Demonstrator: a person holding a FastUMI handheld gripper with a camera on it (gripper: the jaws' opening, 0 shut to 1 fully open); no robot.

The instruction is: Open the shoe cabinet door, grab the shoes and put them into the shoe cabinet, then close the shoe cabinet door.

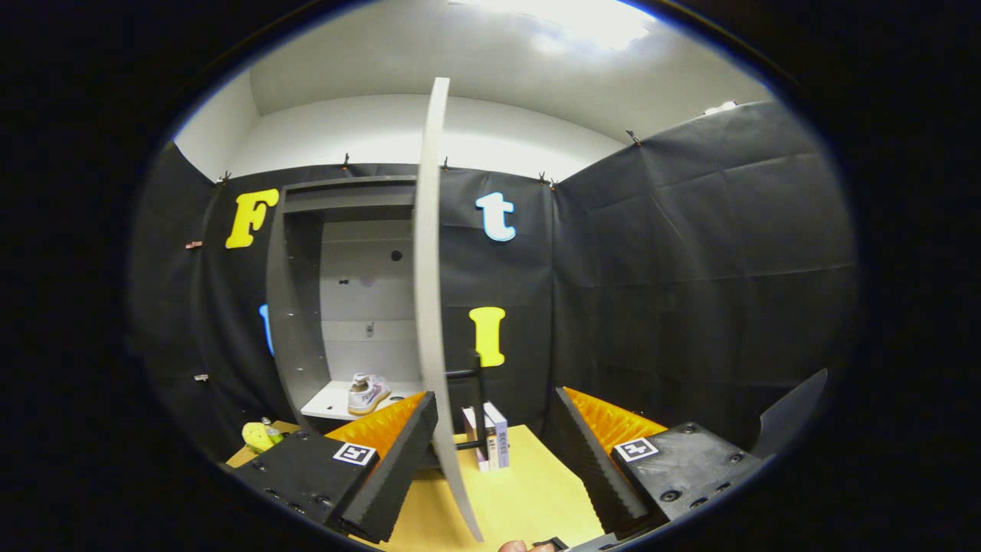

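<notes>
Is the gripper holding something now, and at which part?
Nothing is held: the gripper is open, with the cabinet door's edge between its fingers, beside the left finger.

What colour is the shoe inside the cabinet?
Mostly white, in the gripper view: the shoe on the cabinet floor.

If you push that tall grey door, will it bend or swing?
The tall grey cabinet door looks like a thin flat panel, so probably stiff. Standing open edge-on between the open hand-held gripper fingers, it would likely swing lightly on its hinges rather than flex.

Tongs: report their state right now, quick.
Tongs: open, holding nothing; the edge of the open cabinet door stands between the fingers, close by the left one; whether it touches cannot be told.
</notes>
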